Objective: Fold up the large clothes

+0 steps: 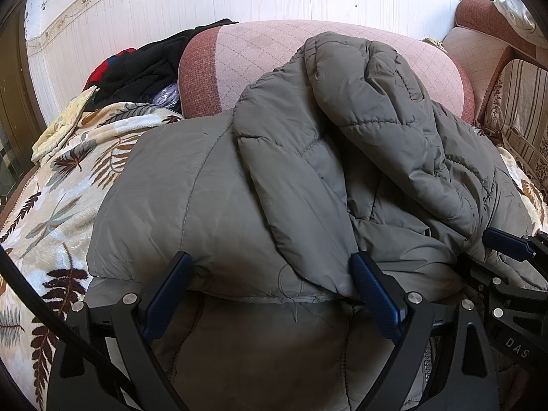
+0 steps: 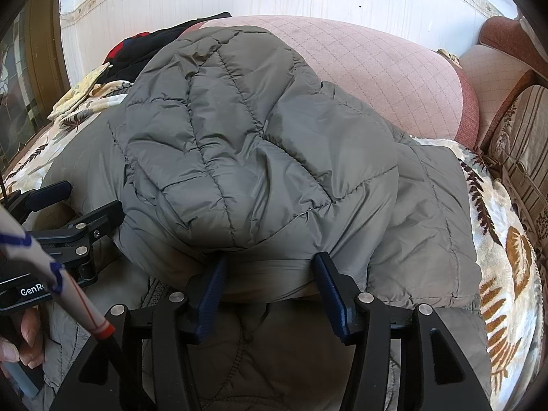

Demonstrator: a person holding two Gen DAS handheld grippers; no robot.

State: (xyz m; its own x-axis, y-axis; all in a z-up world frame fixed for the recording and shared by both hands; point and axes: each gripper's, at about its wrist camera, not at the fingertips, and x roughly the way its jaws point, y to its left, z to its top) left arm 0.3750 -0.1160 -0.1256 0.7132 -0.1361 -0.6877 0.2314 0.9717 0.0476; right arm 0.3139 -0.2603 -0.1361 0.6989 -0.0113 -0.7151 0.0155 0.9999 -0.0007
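Jacket (image 1: pixel 281 178), grey and quilted, lies bunched on a leaf-patterned blanket (image 1: pixel 58 205). Left gripper (image 1: pixel 270 274) and right gripper (image 2: pixel 270 270) both stand released, fingers straddling its folded near edge. A pink cushion (image 1: pixel 246 54) sits at twelve o'clock.

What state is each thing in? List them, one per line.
grey padded jacket: bunched and partly folded over itself on the leaf-print blanket.
left hand-held gripper: jaws apart, jacket edge between the fingers.
right hand-held gripper: jaws apart, jacket fold between the fingers.
dark clothes: heaped beside the pink cushion.
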